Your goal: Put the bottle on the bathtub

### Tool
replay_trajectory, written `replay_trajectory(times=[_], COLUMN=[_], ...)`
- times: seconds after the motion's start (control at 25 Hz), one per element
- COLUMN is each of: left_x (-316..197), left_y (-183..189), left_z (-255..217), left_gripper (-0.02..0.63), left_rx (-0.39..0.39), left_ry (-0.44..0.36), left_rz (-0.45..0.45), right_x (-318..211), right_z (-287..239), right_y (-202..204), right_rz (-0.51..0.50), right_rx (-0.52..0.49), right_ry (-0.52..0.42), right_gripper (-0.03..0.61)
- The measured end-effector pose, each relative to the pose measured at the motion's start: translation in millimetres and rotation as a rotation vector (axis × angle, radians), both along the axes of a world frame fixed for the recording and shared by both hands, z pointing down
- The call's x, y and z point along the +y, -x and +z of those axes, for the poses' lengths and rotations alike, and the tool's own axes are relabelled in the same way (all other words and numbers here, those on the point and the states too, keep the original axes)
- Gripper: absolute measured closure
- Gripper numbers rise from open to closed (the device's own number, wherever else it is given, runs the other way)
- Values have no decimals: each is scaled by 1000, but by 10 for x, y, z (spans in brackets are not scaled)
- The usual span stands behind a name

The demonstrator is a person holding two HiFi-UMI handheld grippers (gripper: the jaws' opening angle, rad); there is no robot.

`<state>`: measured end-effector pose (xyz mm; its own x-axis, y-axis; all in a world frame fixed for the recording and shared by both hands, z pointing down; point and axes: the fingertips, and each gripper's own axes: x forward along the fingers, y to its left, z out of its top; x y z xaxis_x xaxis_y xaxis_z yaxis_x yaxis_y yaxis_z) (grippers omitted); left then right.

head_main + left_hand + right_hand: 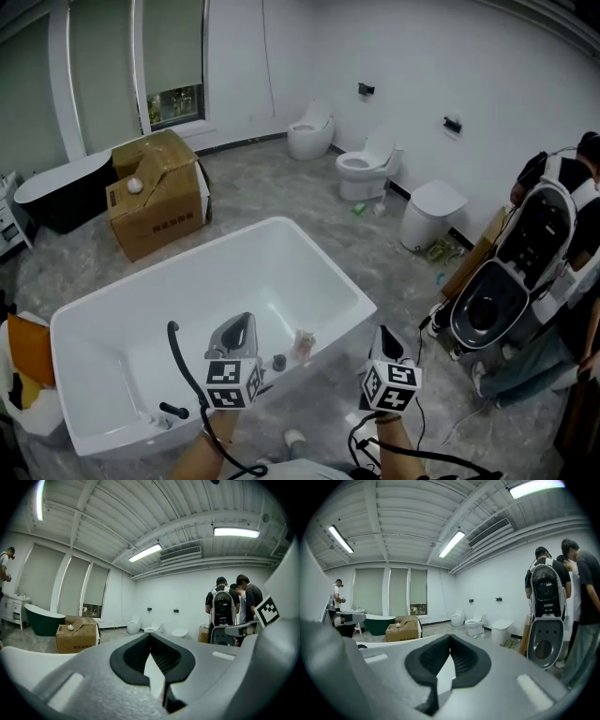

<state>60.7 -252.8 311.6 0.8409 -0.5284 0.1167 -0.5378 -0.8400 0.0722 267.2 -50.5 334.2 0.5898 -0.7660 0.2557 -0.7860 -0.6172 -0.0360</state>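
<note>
The white bathtub fills the middle of the head view. On its near rim stands a small clear, pinkish bottle, with a small dark object beside it on the left. My left gripper hovers just left of the bottle, over the tub's near rim, and is shut with nothing in it. My right gripper is right of the tub's corner, above the floor, also shut and holding nothing. In the gripper views the left gripper and right gripper show their pads meeting at the tips.
A black tap with a hose stands on the tub's near left rim. Behind the tub are a cardboard box, a dark bathtub and three toilets. People with backpack gear stand at the right.
</note>
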Motion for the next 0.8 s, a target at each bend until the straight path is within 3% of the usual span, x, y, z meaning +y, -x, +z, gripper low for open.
replay_trajectory(times=[0.8], left_x=[48], left_y=[24], left_z=[37], left_gripper=[604], left_rx=[-11], left_ry=[5], left_rz=[-6], right_x=[38], right_z=[30], right_y=[10], right_rz=[11], right_rx=[18], right_ry=[33], right_gripper=[577])
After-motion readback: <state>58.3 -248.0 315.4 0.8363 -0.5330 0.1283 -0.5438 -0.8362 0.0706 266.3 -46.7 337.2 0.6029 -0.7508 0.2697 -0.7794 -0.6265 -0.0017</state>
